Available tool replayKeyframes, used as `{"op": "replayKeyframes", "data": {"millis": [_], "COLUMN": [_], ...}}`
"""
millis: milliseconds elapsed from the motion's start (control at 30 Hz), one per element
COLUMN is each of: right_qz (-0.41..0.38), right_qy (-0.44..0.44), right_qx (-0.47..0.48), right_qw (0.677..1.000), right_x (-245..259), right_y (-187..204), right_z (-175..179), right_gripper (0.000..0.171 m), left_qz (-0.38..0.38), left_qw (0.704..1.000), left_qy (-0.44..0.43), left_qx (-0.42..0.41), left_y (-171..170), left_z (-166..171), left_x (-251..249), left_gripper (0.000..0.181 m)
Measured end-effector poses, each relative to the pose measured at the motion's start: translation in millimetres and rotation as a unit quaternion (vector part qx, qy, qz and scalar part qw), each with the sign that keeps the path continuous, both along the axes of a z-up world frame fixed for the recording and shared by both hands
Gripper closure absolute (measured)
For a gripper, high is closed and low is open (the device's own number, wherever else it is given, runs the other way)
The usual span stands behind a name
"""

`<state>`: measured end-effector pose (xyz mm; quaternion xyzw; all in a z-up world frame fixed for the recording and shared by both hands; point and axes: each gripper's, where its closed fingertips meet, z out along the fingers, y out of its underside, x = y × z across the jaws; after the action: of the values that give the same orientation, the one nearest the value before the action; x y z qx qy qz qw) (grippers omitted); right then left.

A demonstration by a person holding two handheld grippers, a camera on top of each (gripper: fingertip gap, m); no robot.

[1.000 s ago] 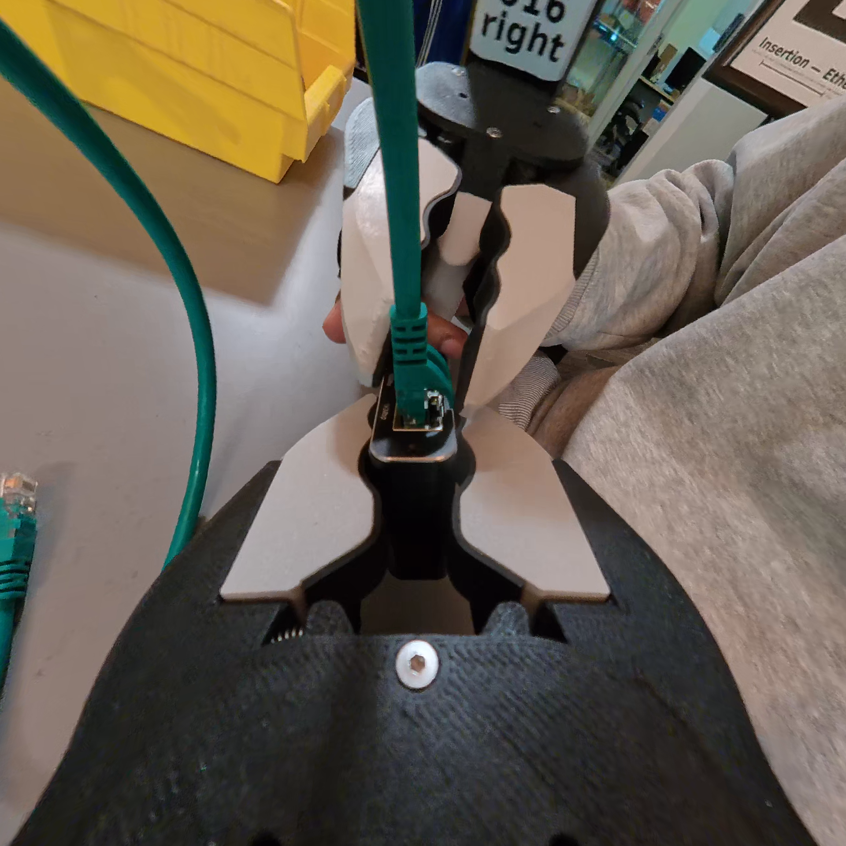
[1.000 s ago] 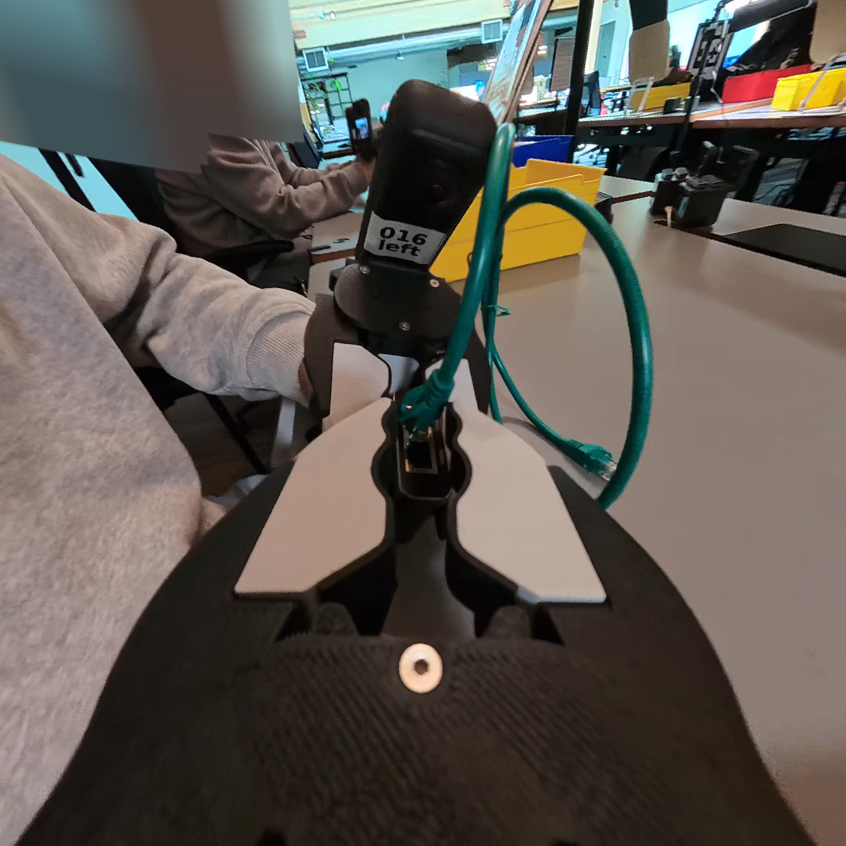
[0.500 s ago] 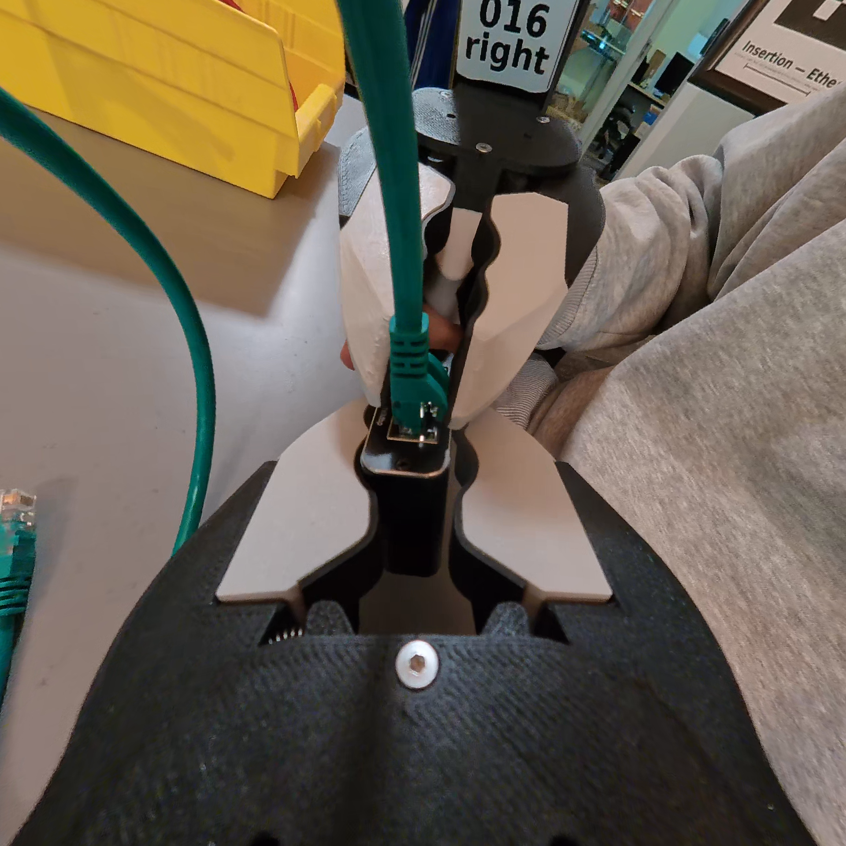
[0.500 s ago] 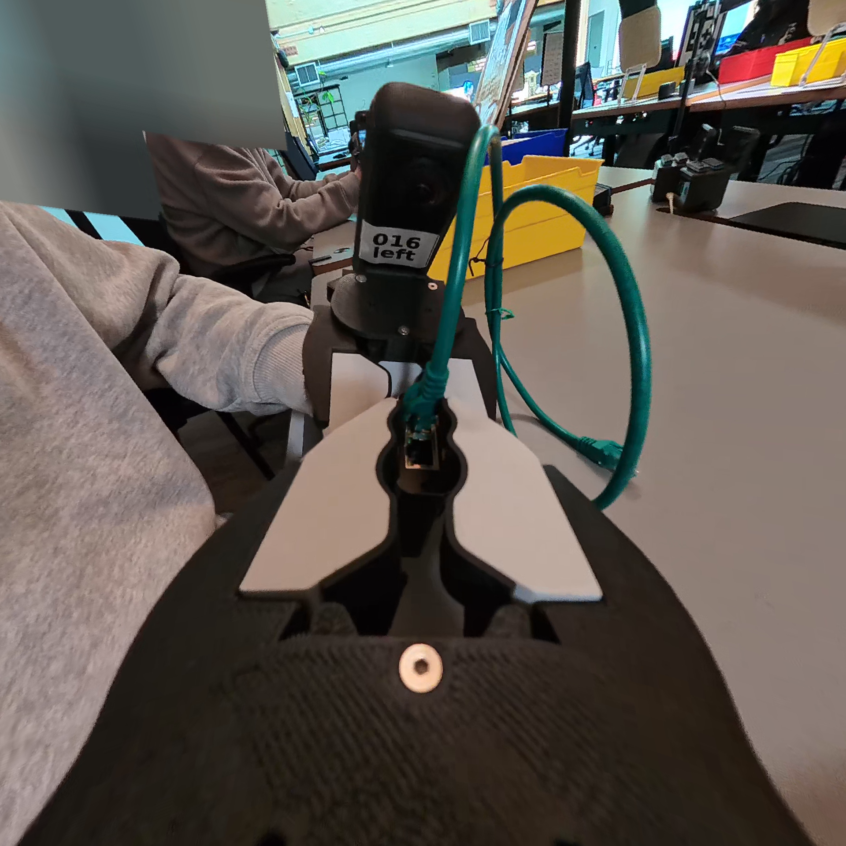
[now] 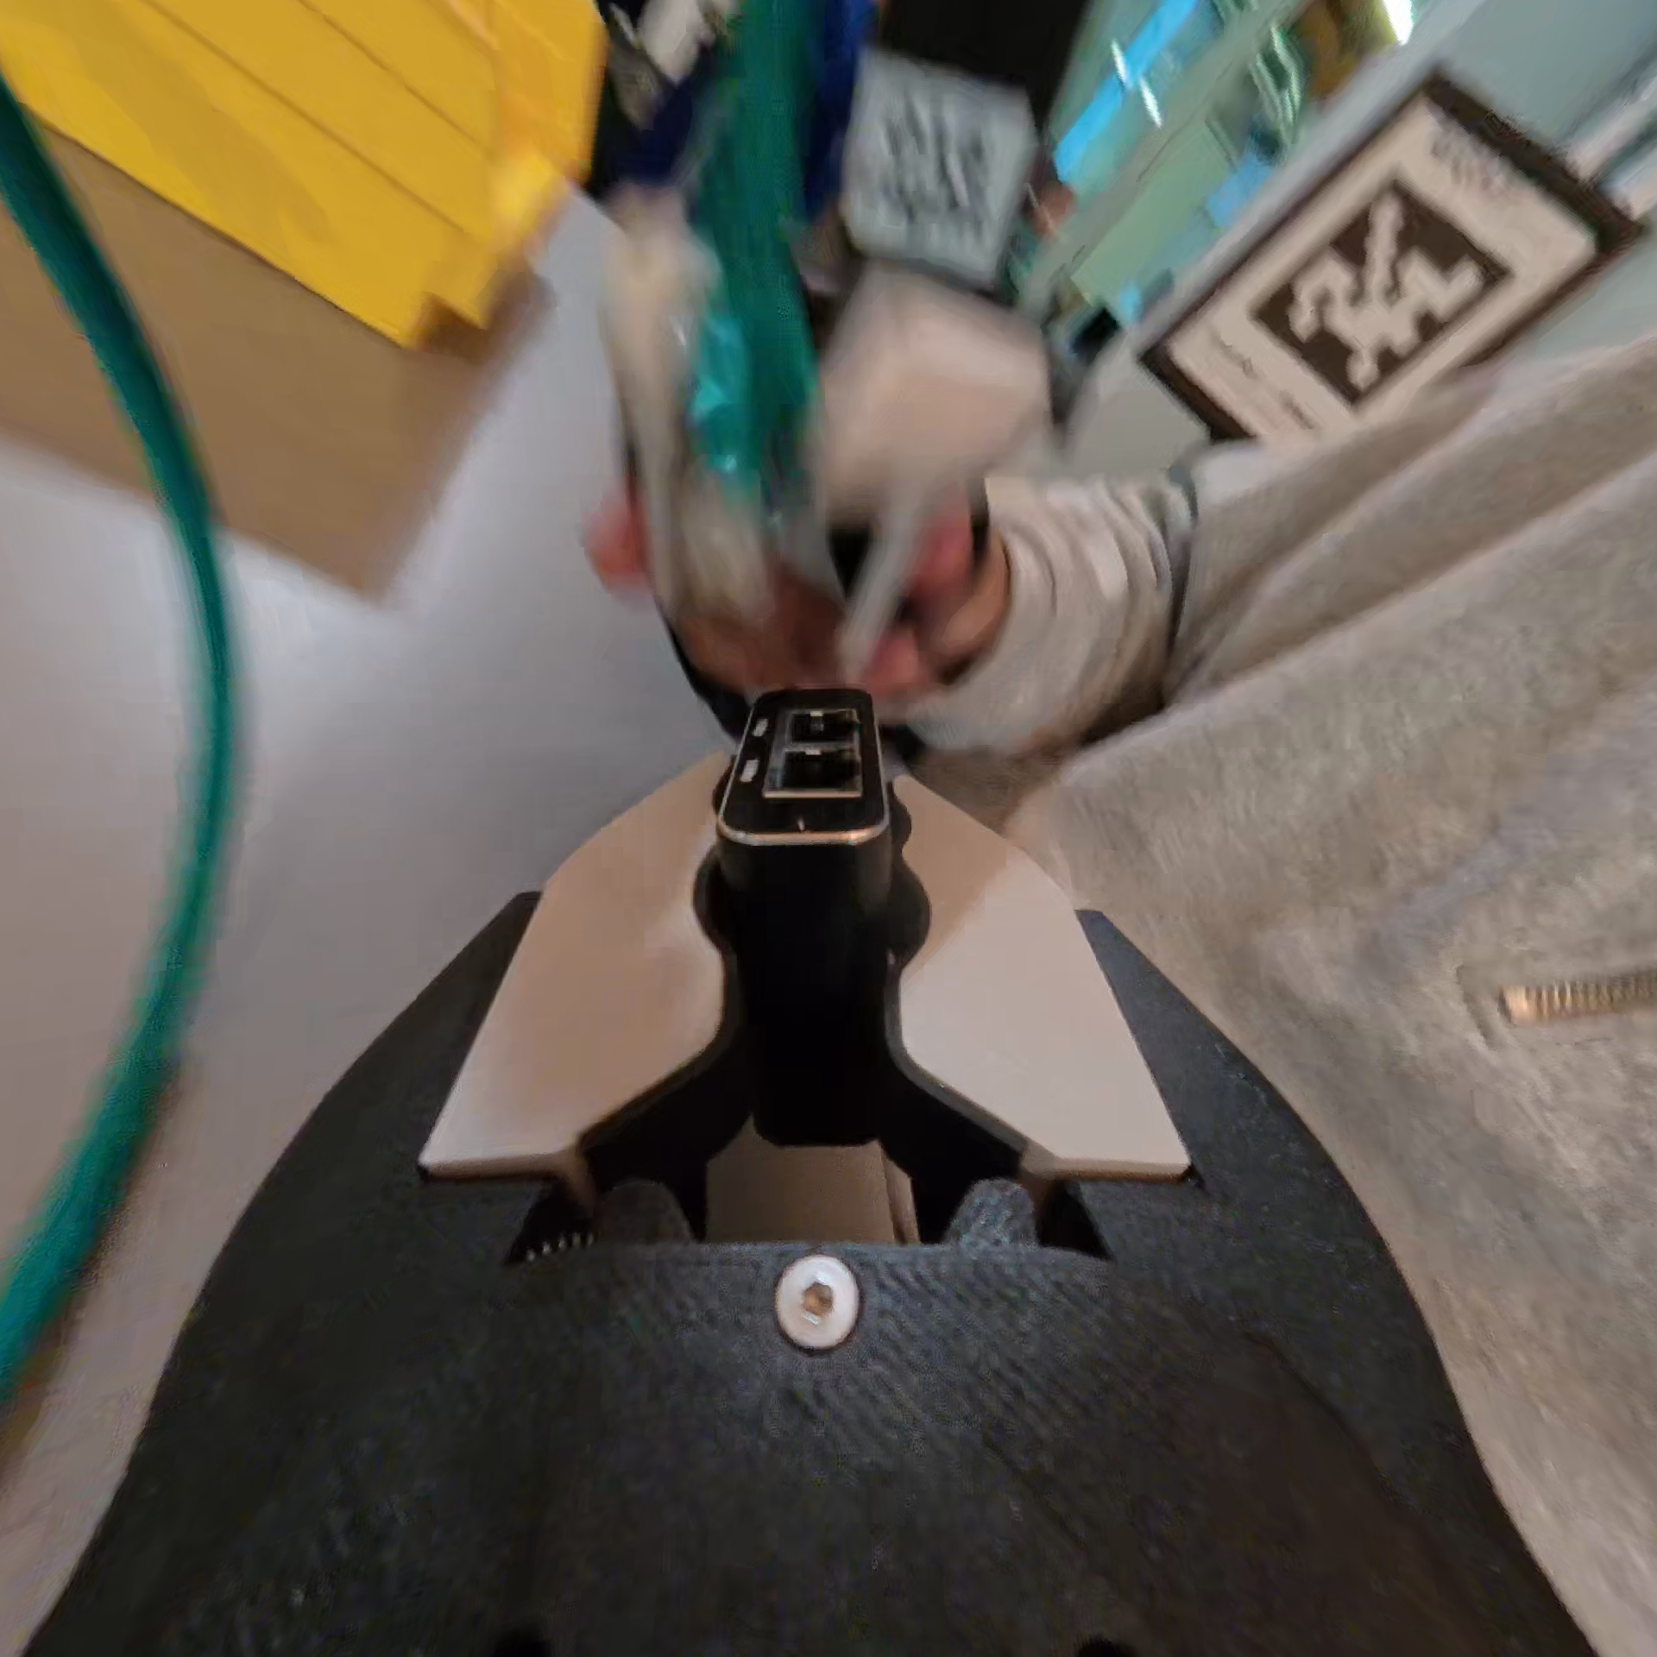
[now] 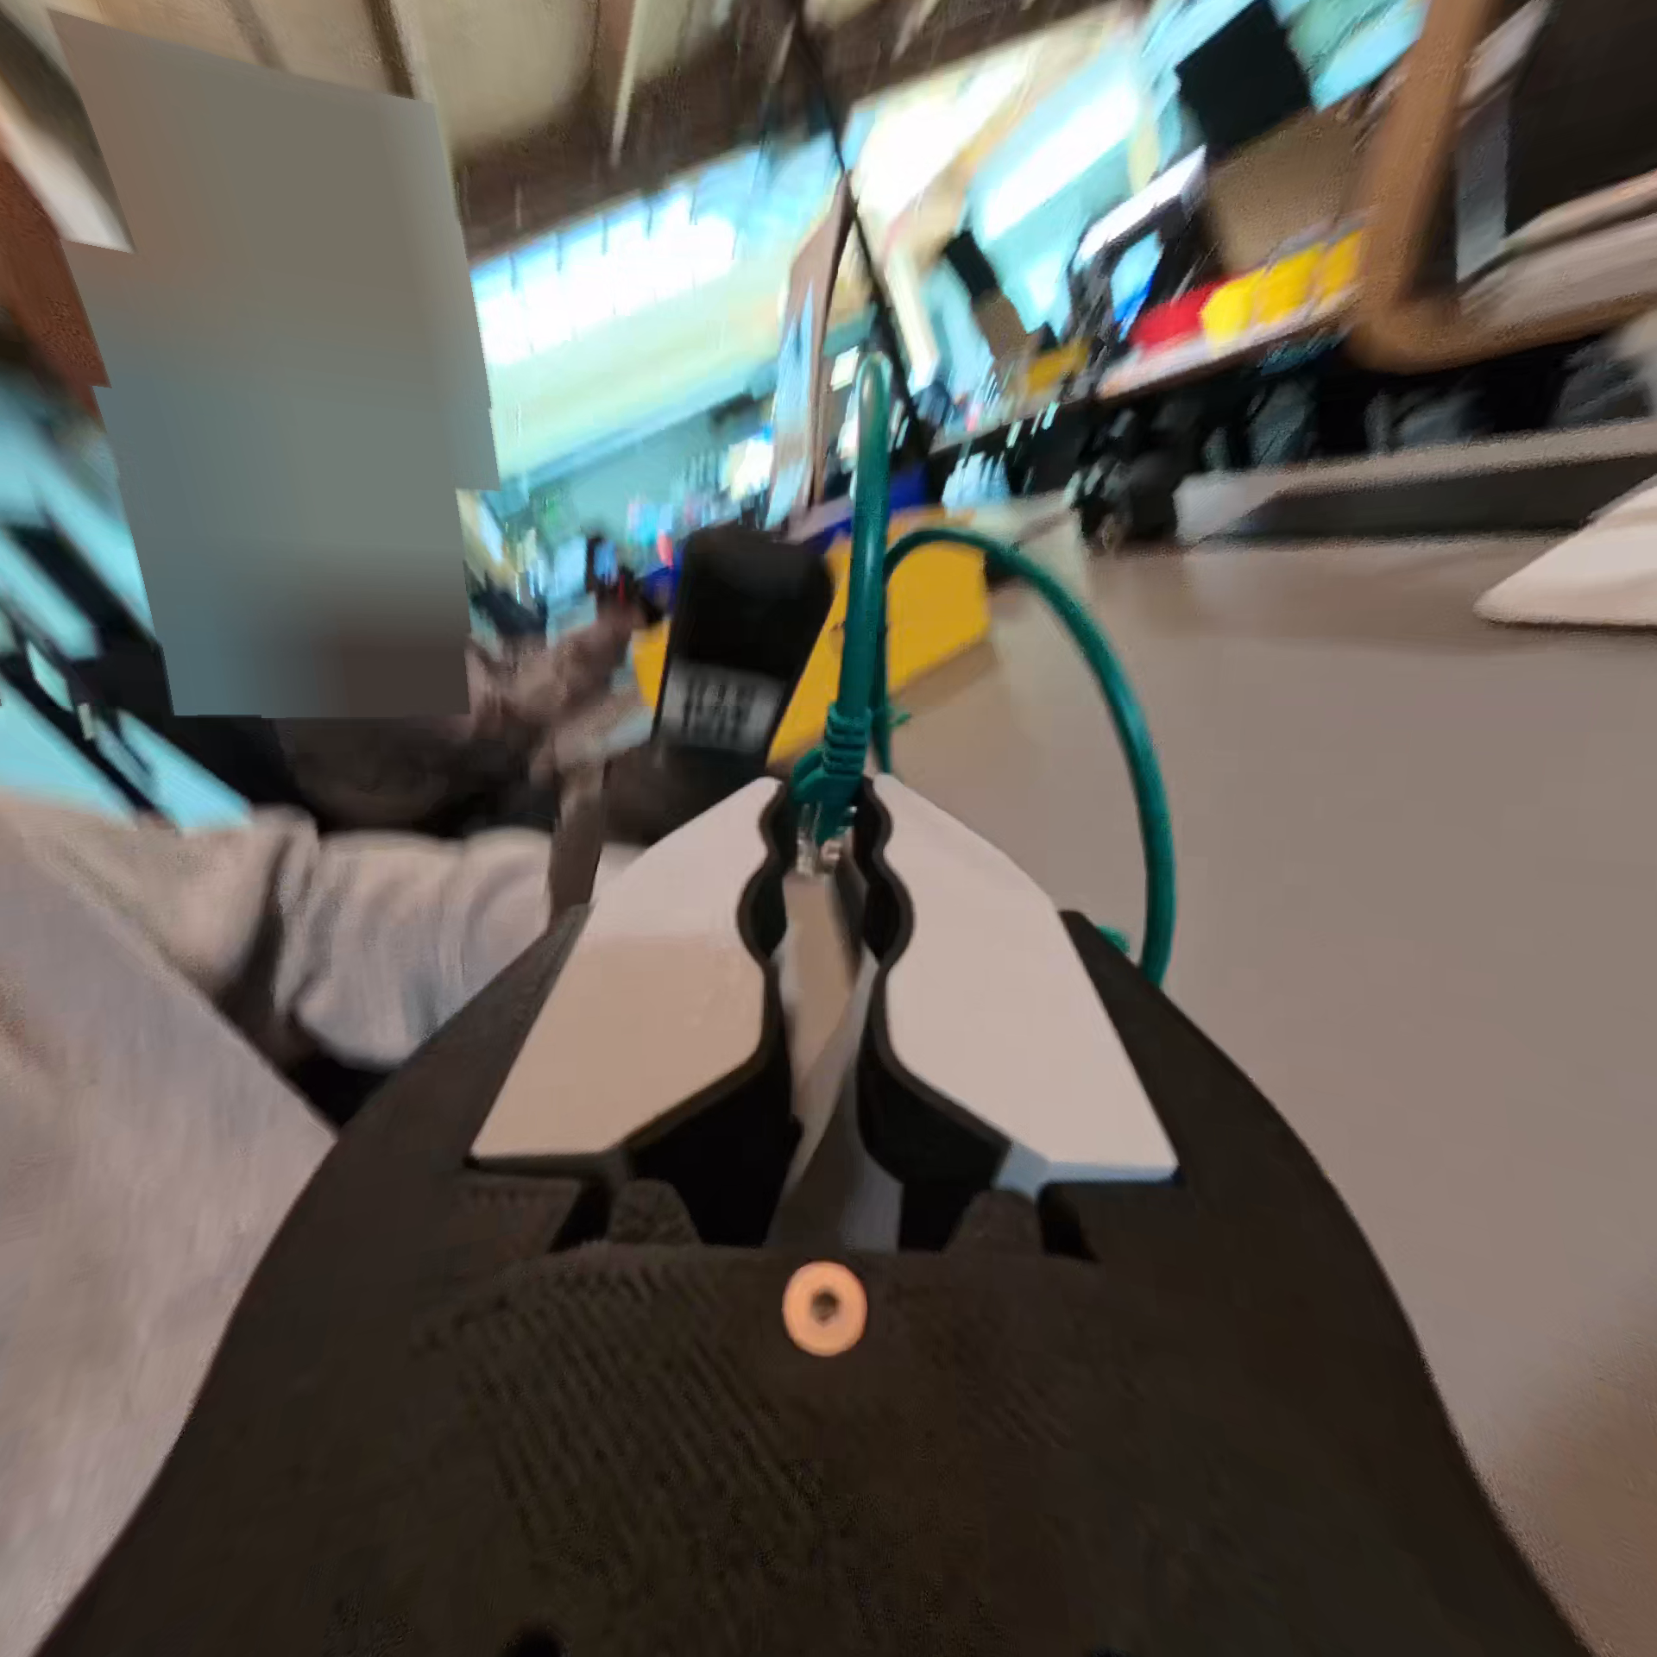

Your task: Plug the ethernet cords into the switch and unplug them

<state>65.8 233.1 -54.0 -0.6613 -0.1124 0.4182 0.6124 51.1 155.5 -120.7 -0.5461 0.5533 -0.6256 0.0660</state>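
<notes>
The green plug (image 6: 823,811), seated in the switch (image 5: 804,811) a moment ago, now sits free toward 12 o'clock, clamped in the right gripper (image 6: 820,820) jaws, while the left gripper (image 5: 804,861) jaws clamp the switch.

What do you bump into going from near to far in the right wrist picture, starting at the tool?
Right tool → green plug pinched at its tips → green cable rising away → yellow bin on the table → blurry shelves with red and yellow boxes far back.
</notes>
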Motion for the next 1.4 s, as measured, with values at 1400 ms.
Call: {"op": "replayKeyframes", "data": {"millis": [1400], "right_qz": [-0.148], "right_qy": [-0.256], "right_qx": [-0.072], "right_qw": [0.953], "right_x": [65], "right_y": [26], "right_z": [-63], "right_gripper": [0.118], "left_qz": [0.197], "left_qw": [0.953], "left_qy": [-0.181], "left_qx": [-0.14], "left_y": [108], "left_z": [59], "left_x": [-30], "left_gripper": [0.155]}}
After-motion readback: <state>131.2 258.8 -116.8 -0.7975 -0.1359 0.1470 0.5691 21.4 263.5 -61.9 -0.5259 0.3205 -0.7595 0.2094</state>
